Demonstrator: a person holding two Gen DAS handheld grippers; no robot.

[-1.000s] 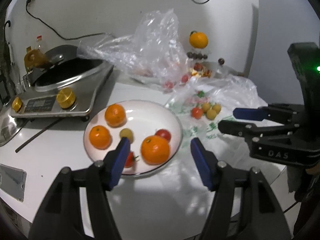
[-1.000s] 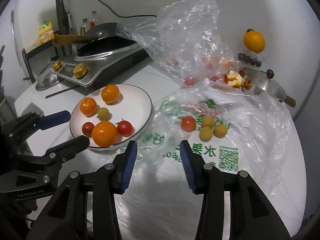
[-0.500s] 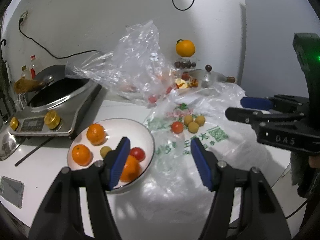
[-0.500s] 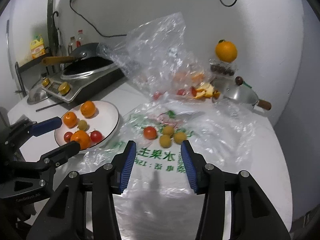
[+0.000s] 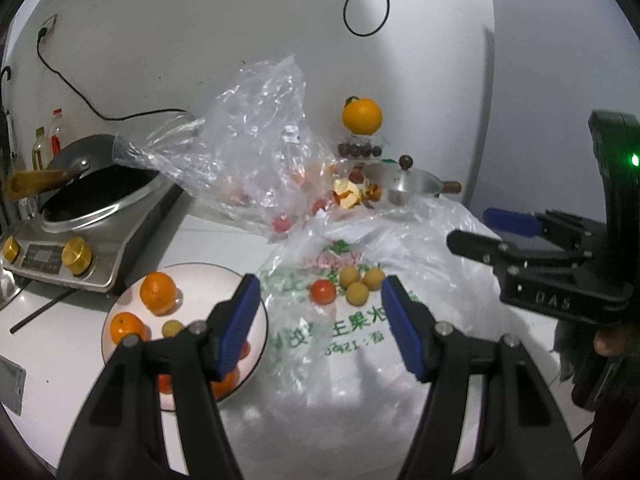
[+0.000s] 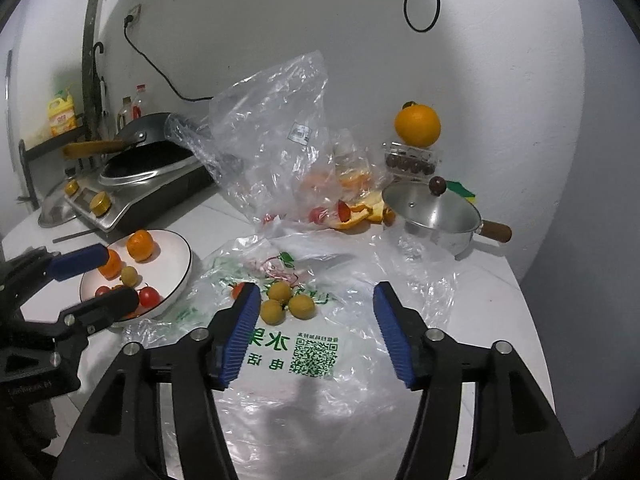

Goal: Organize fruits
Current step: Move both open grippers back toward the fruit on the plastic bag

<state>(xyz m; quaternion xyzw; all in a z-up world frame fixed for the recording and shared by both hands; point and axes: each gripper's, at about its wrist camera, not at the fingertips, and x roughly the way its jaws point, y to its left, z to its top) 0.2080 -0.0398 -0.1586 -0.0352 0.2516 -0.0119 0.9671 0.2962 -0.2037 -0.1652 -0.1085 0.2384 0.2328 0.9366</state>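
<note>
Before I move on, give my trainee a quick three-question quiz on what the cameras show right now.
1. True or false: the white plate holds only oranges.
2. How many small yellow fruits lie together on the printed plastic bag, beside the lone red tomato?
3. Multiple choice: the big orange at the back sits on A) the steel pot, B) a clear box of dark fruit, C) the wok.

Key
1. False: it also holds red tomatoes and a small yellow fruit.
2. Three.
3. B.
</note>
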